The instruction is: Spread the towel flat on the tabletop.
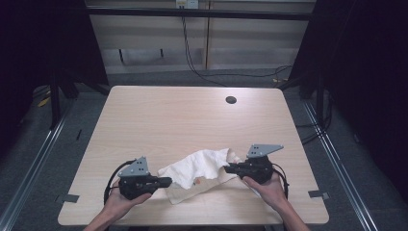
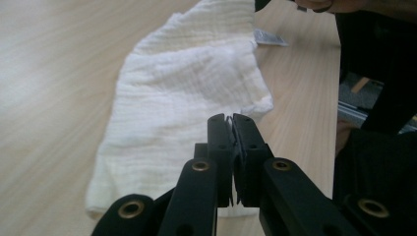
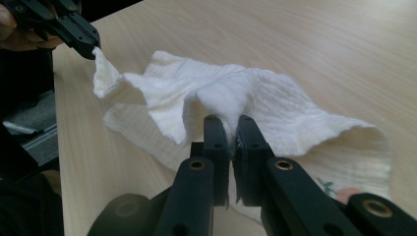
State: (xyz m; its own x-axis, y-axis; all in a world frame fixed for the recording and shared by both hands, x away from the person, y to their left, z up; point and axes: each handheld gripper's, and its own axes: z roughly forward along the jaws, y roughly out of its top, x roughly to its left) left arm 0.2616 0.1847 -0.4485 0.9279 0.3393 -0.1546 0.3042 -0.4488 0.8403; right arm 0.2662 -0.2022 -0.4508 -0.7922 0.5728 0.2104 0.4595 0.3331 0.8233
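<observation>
The cloth (image 1: 199, 168), white and rumpled, lay near the front edge of the table (image 1: 159, 115), stretched between both grippers. The left gripper (image 1: 166, 182) had its jaws clamped tight on a corner of the cloth, that corner pulled up off the wood. The right gripper (image 1: 228, 168) was likewise squeezed shut on a pinch of fabric at the opposite end, a fold rising to its tips. Between them the cloth sagged, its lower layer resting flat on the table.
</observation>
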